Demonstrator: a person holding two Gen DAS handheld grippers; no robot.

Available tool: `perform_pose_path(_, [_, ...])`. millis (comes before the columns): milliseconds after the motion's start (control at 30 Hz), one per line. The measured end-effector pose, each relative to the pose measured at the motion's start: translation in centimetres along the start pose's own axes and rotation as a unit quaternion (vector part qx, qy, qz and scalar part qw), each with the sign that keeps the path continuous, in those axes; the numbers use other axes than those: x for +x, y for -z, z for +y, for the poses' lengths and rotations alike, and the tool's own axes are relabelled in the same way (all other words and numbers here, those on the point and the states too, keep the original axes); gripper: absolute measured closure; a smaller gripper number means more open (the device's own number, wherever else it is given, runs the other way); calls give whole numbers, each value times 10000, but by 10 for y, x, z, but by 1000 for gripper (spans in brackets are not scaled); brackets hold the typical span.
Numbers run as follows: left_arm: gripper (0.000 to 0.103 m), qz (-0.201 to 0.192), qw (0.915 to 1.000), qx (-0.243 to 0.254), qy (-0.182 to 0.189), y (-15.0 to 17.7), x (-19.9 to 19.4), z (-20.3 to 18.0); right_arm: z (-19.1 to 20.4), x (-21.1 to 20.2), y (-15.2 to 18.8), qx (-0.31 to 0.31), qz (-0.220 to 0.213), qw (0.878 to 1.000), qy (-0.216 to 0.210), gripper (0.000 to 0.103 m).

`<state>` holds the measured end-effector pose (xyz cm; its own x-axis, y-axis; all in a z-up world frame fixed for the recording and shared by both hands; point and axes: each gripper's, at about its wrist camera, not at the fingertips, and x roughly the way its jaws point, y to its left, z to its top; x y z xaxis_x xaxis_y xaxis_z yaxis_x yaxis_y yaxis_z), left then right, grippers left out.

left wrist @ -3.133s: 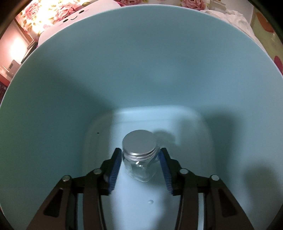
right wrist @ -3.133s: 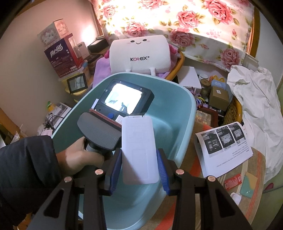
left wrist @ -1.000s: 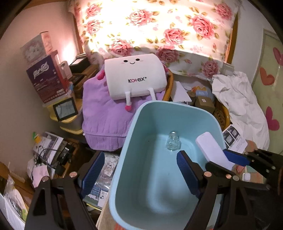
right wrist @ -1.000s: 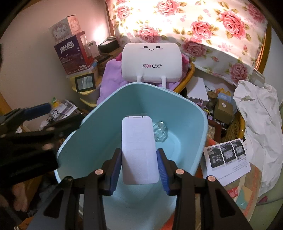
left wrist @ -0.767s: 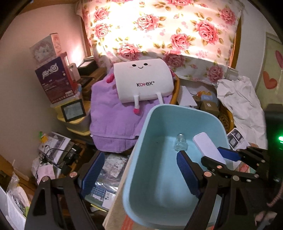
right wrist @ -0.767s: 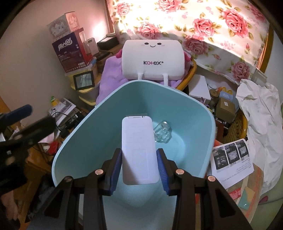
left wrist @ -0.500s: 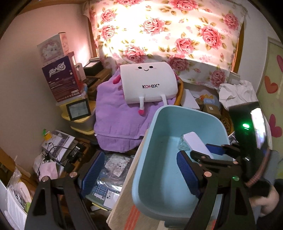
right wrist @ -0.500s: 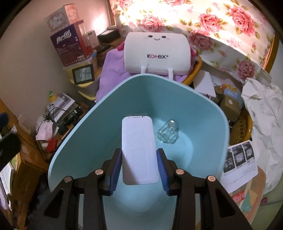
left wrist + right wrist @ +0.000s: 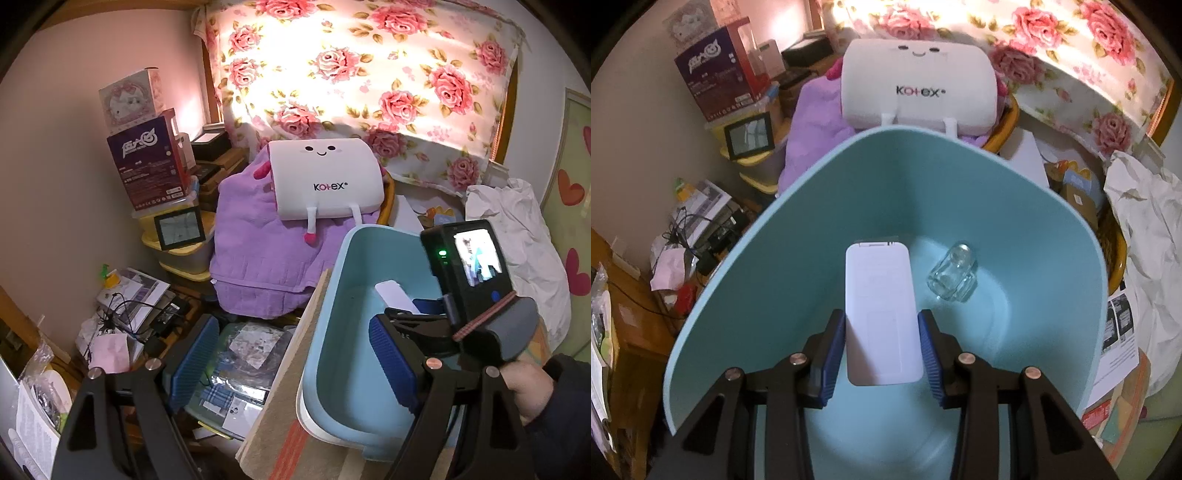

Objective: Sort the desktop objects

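Observation:
My right gripper (image 9: 881, 345) is shut on a flat white rectangular case (image 9: 879, 306) and holds it inside the light blue tub (image 9: 775, 266), above its floor. A small glass jar (image 9: 952, 273) lies on its side on the tub floor, to the right of the case. In the left wrist view my left gripper (image 9: 291, 362) is open and empty, up and to the left of the tub (image 9: 332, 332). The right gripper's body (image 9: 465, 273) and the white case (image 9: 393, 295) show over the tub there.
A white Kotex cushion (image 9: 916, 85) on a purple towel (image 9: 251, 243) sits behind the tub. Boxes (image 9: 147, 158) and a small framed screen (image 9: 180, 227) stand at the left. Cables and papers (image 9: 129, 306) lie below left. White cloth (image 9: 1145, 229) and printed sheets (image 9: 1117, 332) are on the right.
My left gripper released the jar in the tub, opened and pulled back up and left. My right gripper has carried the white case forward and down into the tub.

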<state>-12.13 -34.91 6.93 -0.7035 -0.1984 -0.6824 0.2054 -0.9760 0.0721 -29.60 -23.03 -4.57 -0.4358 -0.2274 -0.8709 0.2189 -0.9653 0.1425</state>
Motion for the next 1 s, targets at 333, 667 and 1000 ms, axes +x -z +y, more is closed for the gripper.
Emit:
perform_pose_path(333, [17,-128,9999,-55,-22,1,-11,8,5,38,-8,-67,620,9980,-38,60])
perform_pose_path(667, [17,-109,9998,-148,-78,2,-9,16,4,74,-13,-54,929,9956,72,60])
perform_pose_path(1000, [17,-42,9998,-123,-175,6,-4,18,5,105,-8,-78,1192,9928,129,60])
